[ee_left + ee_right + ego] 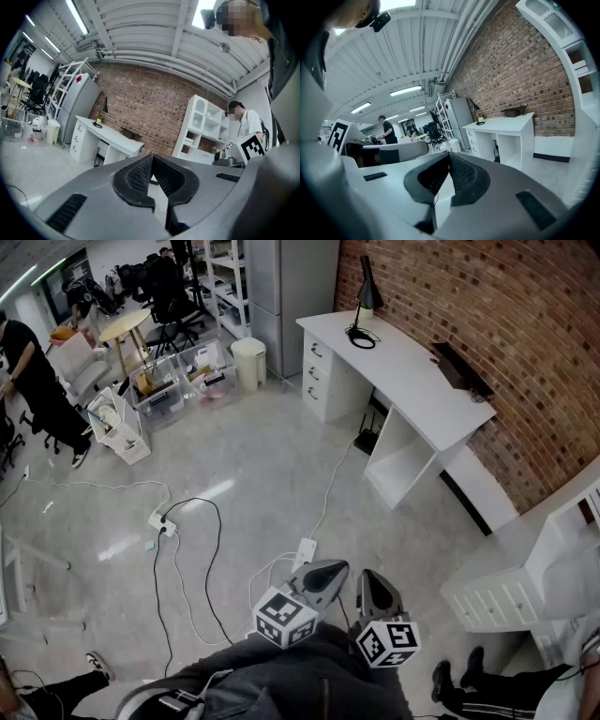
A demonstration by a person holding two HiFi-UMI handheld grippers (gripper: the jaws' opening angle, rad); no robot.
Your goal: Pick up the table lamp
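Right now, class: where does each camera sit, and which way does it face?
Head view: on the person's head, steeply down at floor and white desk; left gripper and right gripper show.
Left gripper view: on that gripper, along its shut fingers toward the brick wall.
Right gripper view: likewise, shut fingers, facing the desk side-on.
All three share the table lamp on the desk.

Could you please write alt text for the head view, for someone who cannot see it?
A black table lamp stands at the far end of a white desk by a brick wall. Across the floor, a person holds the left tool and right tool shut, empty.
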